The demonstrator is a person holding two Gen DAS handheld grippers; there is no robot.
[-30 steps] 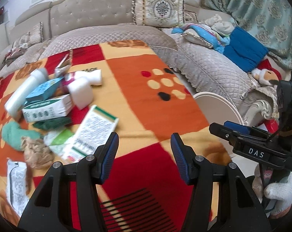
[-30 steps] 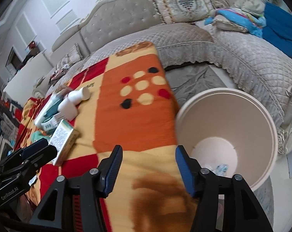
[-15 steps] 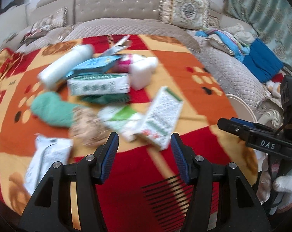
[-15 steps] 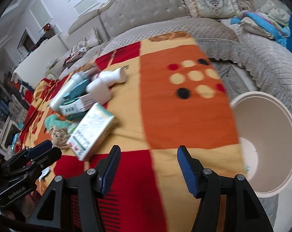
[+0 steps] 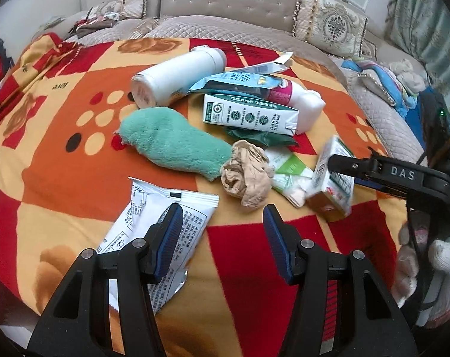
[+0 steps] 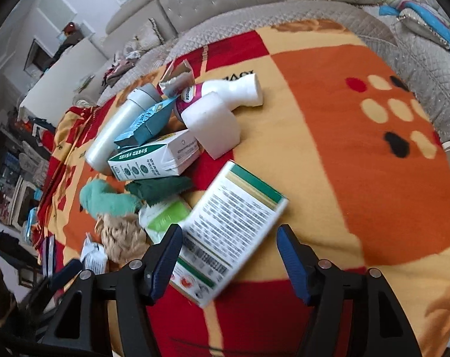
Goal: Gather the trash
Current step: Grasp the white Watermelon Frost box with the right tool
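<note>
Trash heaped on a patterned blanket (image 5: 76,184): white bottle (image 5: 177,77), green-and-white carton (image 5: 248,114), green sock (image 5: 171,142), crumpled brown paper (image 5: 248,175), white wrapper (image 5: 153,232), printed box (image 6: 234,235).

Left tool (image 5: 222,232) hangs above the blanket, jaws partly apart, holding nothing; the wrapper lies under its left finger.

Right tool (image 6: 228,255) has just been opening, jaws partly apart. The box lies below and between them, gripped by neither pad. Gloved hand (image 5: 427,273) holds it.
</note>
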